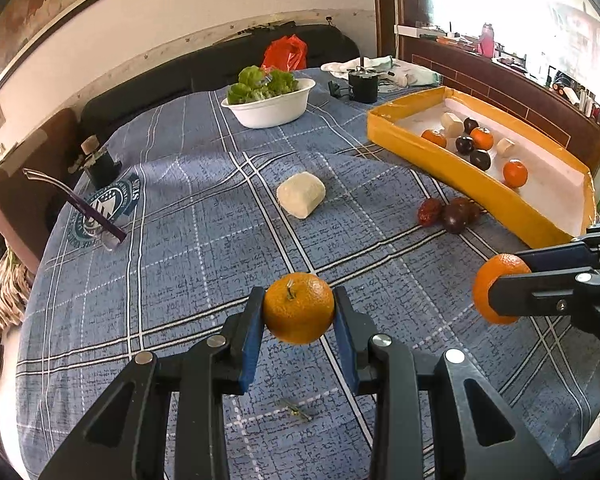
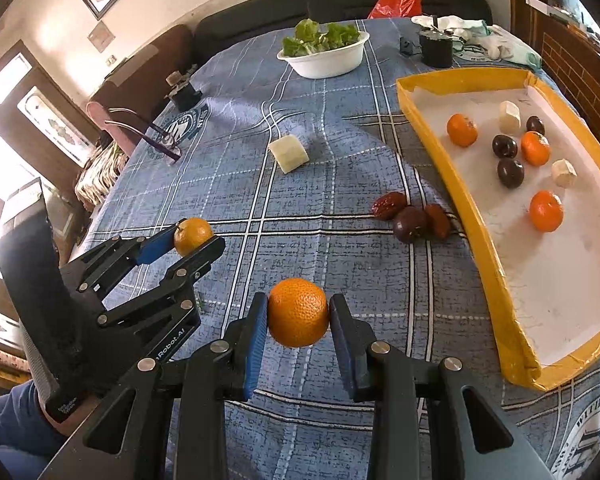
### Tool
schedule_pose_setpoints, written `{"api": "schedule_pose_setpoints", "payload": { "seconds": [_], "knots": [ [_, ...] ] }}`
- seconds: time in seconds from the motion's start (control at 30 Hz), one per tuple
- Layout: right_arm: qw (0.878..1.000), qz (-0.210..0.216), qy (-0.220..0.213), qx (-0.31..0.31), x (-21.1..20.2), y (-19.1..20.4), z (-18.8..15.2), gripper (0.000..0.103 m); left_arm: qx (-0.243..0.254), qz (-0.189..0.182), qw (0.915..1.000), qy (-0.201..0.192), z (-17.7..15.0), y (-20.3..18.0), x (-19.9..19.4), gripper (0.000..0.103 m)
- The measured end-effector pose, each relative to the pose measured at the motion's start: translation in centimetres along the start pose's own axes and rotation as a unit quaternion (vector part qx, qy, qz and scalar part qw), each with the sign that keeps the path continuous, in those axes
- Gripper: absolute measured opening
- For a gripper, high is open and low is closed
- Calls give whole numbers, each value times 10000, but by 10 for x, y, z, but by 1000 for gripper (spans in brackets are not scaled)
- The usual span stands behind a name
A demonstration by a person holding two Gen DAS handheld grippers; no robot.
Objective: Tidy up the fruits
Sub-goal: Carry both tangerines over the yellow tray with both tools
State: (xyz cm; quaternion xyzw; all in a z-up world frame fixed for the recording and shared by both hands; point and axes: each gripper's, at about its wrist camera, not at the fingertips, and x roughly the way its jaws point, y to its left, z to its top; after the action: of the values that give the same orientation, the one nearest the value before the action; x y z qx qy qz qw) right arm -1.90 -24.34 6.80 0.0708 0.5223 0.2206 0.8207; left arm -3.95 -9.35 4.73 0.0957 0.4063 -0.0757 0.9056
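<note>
My left hand-held gripper [image 1: 299, 308] is clamped on one orange [image 1: 299, 308], held above the blue plaid desk [image 1: 180, 240]. My right hand-held gripper [image 2: 298, 312] grips a second orange [image 2: 298, 312] just beside it. Farther off, dark fruits [image 2: 410, 218] lie against the yellow tray [image 2: 480, 216], which holds more oranges. Beyond stands a white bowl of greens [image 2: 326, 56].

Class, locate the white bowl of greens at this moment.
In both wrist views the white bowl of greens sits on the far end of the blue plaid tablecloth, left of the yellow tray.
</note>
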Motion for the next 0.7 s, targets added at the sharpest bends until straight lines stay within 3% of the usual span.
{"api": "schedule_pose_setpoints", "payload": {
  "seconds": [0.7],
  "knots": [
    [9994, -42, -189, 288, -23, -27, -4, 34, 290, -118, 9995, -101, 18, -29, -6, 32]
  ]
}}
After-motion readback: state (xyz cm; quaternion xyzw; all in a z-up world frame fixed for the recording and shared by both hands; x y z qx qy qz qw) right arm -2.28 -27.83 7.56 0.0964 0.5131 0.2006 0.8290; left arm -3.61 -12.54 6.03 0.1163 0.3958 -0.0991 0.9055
